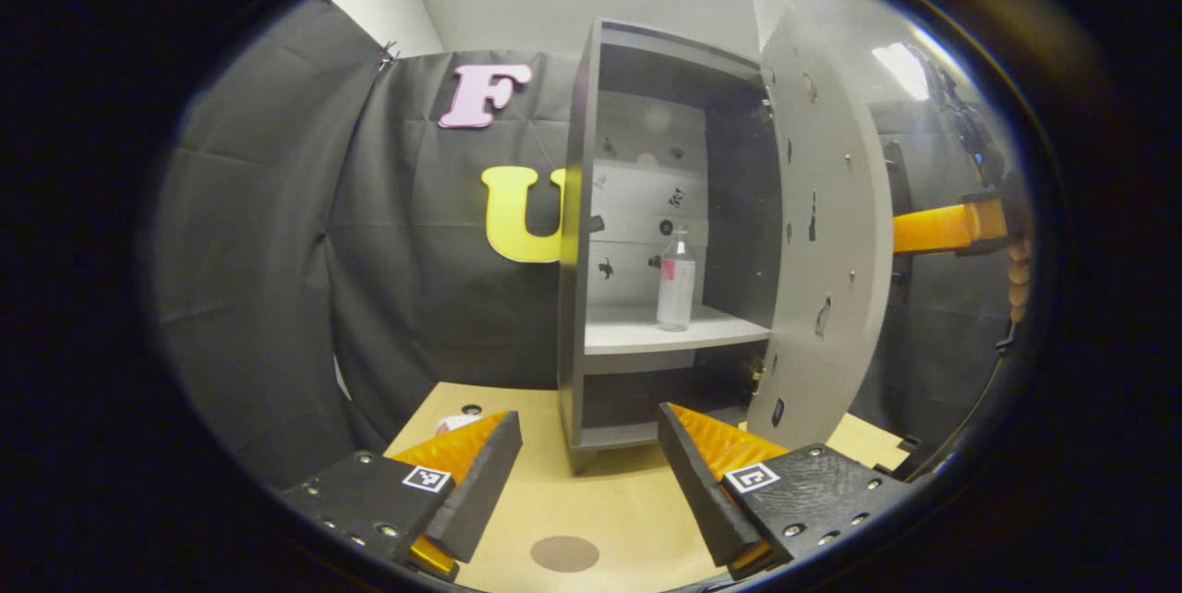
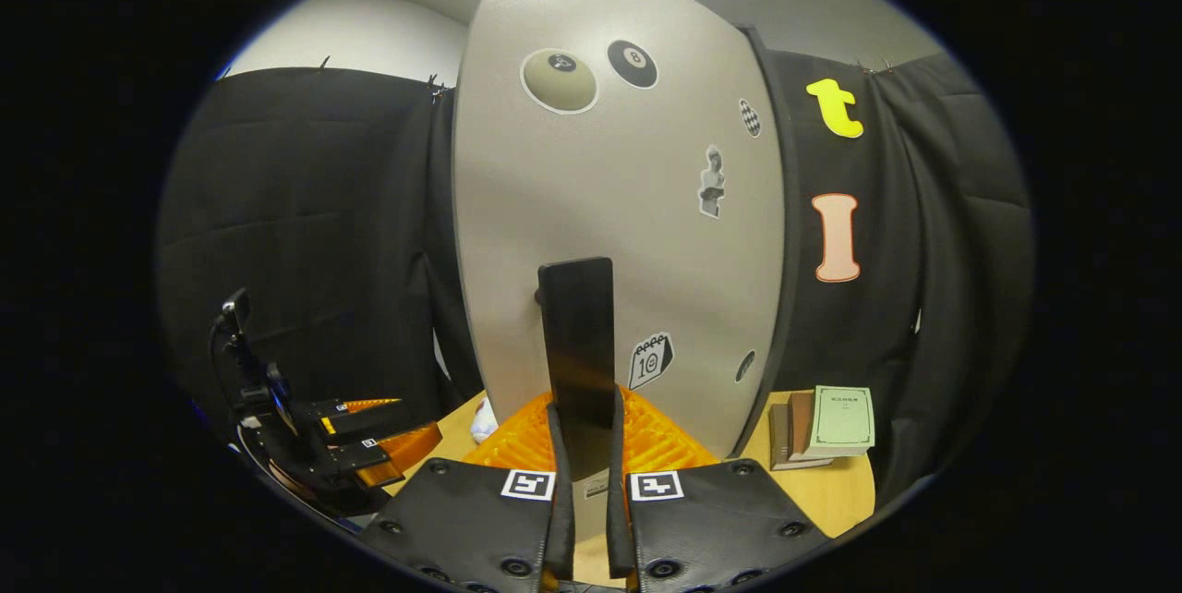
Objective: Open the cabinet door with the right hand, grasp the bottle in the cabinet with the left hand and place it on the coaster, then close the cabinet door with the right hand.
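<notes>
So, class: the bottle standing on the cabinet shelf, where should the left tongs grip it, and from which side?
Grip the bottle across its straight middle body, coming in level from the cabinet's open front. It stands upright near the shelf's front edge, and the left tongs are open and already face it.

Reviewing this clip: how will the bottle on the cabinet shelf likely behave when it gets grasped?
The bottle is tall and narrow, standing upright on the shelf, so a sideways nudge could probably tip it. It looks like clear thin plastic, so likely light and may flex under a squeeze. Its round body would probably roll if knocked over.
</notes>
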Action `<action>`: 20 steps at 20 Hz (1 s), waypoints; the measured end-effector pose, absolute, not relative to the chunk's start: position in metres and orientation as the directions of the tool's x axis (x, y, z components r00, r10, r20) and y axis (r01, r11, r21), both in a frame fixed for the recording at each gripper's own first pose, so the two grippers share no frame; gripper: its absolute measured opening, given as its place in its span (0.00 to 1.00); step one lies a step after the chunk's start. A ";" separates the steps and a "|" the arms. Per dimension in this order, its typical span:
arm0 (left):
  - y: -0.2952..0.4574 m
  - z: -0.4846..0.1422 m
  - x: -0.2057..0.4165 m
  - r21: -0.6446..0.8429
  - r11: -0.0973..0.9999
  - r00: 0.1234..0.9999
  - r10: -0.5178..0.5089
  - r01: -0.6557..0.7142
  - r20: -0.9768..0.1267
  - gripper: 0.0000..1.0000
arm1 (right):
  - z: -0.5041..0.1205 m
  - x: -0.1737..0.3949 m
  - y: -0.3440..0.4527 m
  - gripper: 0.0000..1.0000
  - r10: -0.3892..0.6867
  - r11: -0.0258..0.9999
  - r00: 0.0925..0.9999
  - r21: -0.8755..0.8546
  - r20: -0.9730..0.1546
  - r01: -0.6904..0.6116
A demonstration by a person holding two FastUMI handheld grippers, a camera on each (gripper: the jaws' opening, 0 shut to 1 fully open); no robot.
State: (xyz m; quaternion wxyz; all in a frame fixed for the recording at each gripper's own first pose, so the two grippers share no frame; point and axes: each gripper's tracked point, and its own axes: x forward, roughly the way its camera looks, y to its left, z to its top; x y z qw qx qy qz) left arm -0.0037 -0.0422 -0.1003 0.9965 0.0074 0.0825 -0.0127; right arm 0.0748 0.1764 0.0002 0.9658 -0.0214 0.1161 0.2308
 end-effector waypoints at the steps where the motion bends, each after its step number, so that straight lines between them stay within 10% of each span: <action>1: -0.047 -0.102 -0.002 0.011 0.999 0.985 -0.035 0.037 -0.167 0.90 | 0.001 0.073 0.173 0.16 0.436 0.896 0.870 0.017 -0.232 -0.444; 20: -0.125 -0.116 0.031 -0.011 0.982 0.962 -0.188 0.190 -0.197 0.89 | -0.009 0.062 0.101 0.12 0.195 0.981 0.946 0.042 -0.260 -0.191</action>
